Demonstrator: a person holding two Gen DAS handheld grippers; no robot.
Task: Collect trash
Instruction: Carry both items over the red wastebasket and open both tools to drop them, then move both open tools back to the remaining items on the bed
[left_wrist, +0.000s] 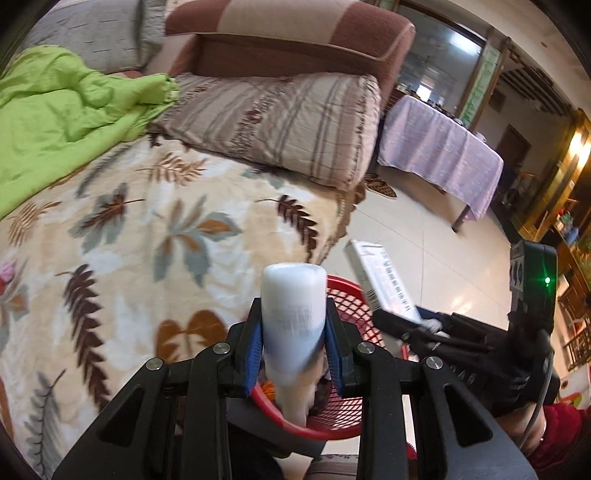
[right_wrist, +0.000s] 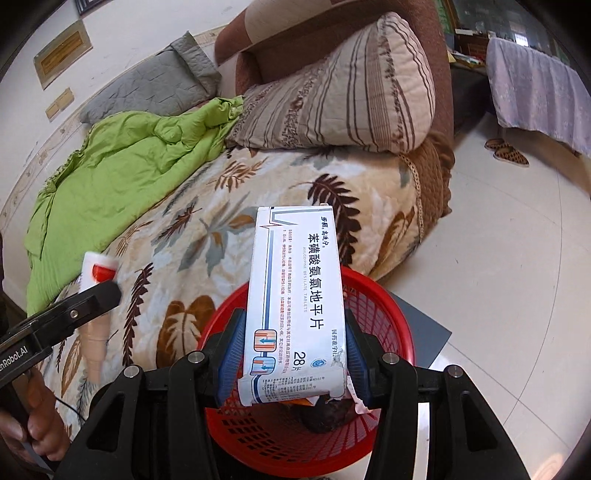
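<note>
Over the red mesh basket beside the bed, I have both tools loaded. My left gripper is clamped on a white plastic bottle, its blue pads pressed to the bottle's sides; the bottle stands up out of the jaws above the basket's near rim. My right gripper is clamped on a white tablet box, lower end torn, held directly above the basket opening. Dark refuse already lies inside the basket. Behind it lies the leaf-patterned blanket, with a green quilt and a striped pillow.
</note>
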